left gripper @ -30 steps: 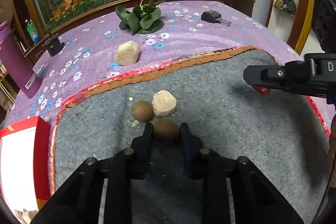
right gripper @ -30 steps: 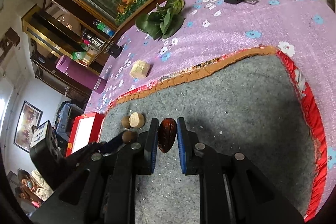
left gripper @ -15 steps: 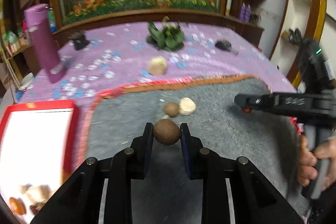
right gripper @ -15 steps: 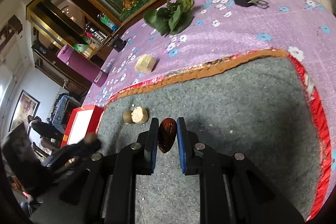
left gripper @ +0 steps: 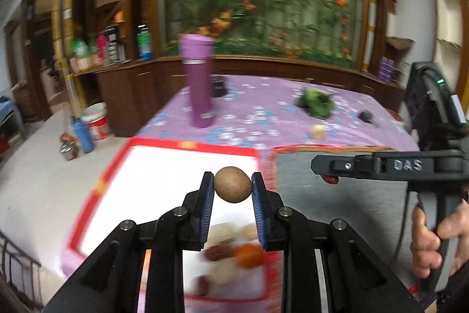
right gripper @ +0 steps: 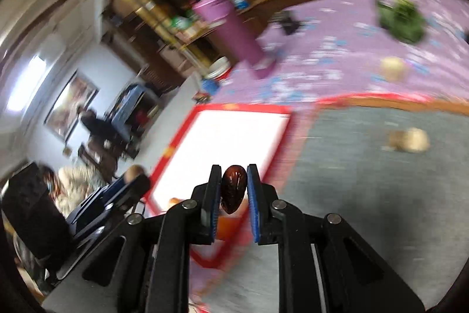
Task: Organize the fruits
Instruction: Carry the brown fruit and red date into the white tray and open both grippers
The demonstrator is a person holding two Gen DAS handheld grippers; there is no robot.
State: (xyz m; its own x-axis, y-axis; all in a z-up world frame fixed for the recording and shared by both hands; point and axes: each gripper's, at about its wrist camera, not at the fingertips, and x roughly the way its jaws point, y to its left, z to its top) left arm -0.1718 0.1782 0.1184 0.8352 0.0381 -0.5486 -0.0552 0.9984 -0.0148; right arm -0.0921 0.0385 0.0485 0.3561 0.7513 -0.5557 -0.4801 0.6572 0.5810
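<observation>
Left gripper [left gripper: 232, 189] clamped on round brown fruit [left gripper: 232, 184] above the red-rimmed white tray [left gripper: 164, 166]. Right gripper [right gripper: 233, 189] clamped on dark glossy date [right gripper: 233, 188] over the tray's [right gripper: 234, 134] near corner.

heavy motion blur, overhead glare, fisheye-warped edges

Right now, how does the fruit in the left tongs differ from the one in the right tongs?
The round brown fruit in the left tongs is matte, light brown and near-spherical; the dark date-like fruit in the right tongs is glossy, reddish-dark, elongated and narrower. Both are clamped between blue pads.
</observation>
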